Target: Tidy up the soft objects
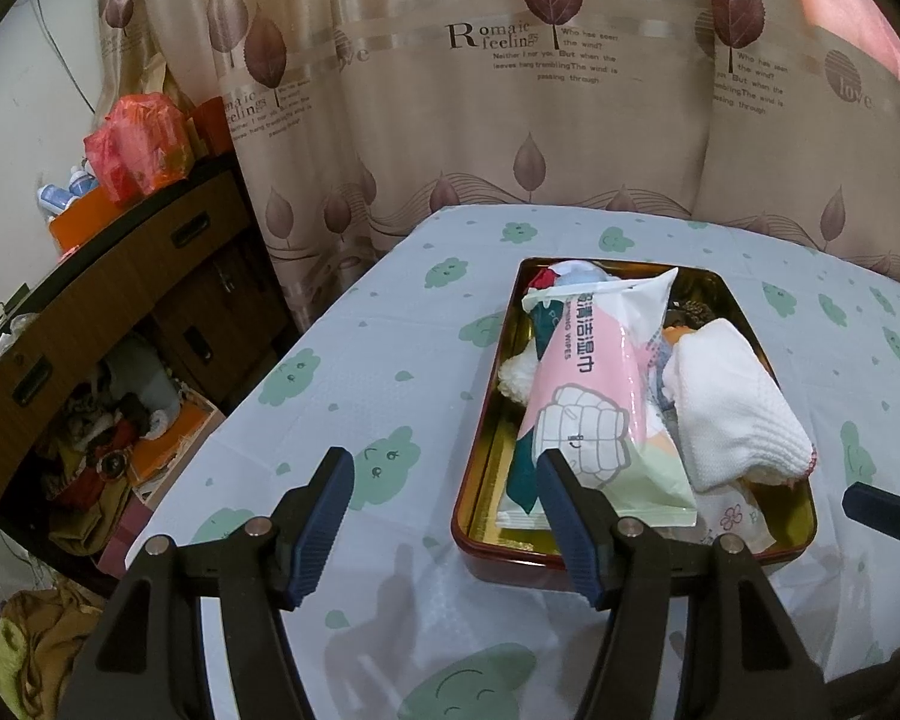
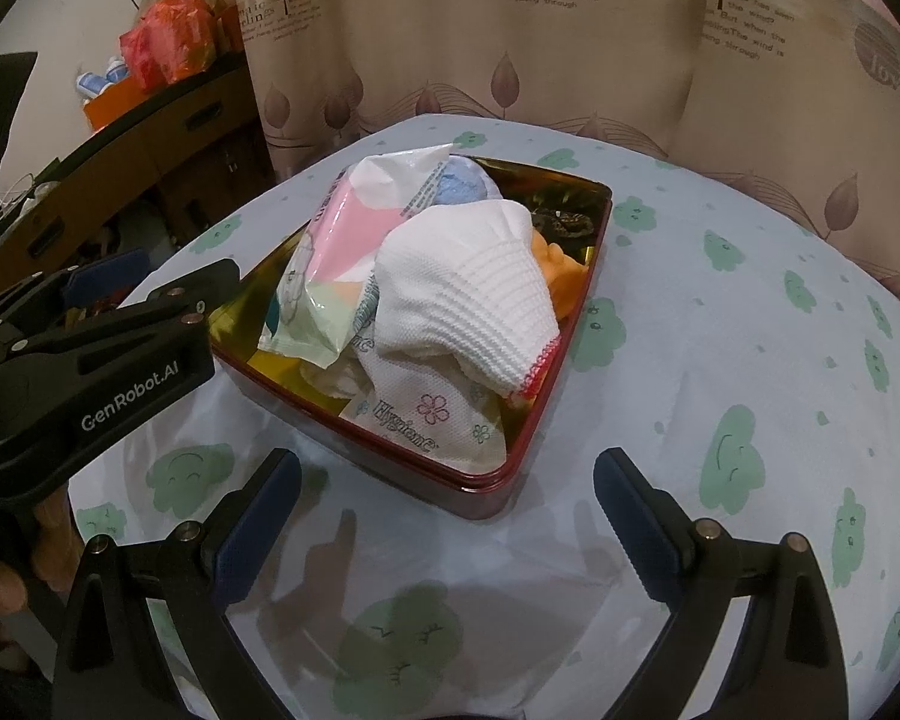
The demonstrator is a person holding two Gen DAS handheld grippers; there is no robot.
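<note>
Dim, warm indoor light falls from above and behind me, throwing my grippers' soft shadows onto the tablecloth (image 2: 720, 330) just ahead. Fisheye bending curves the edges; corners vignette black; the curtain (image 1: 450, 120) glows pinkish.

Table (image 1: 354, 360) covered with a pale blue cloth printed with green clouds. One item rests directly on it: a dark red tin (image 1: 492, 558) with gold interior, near the middle, well inside every edge.
</note>
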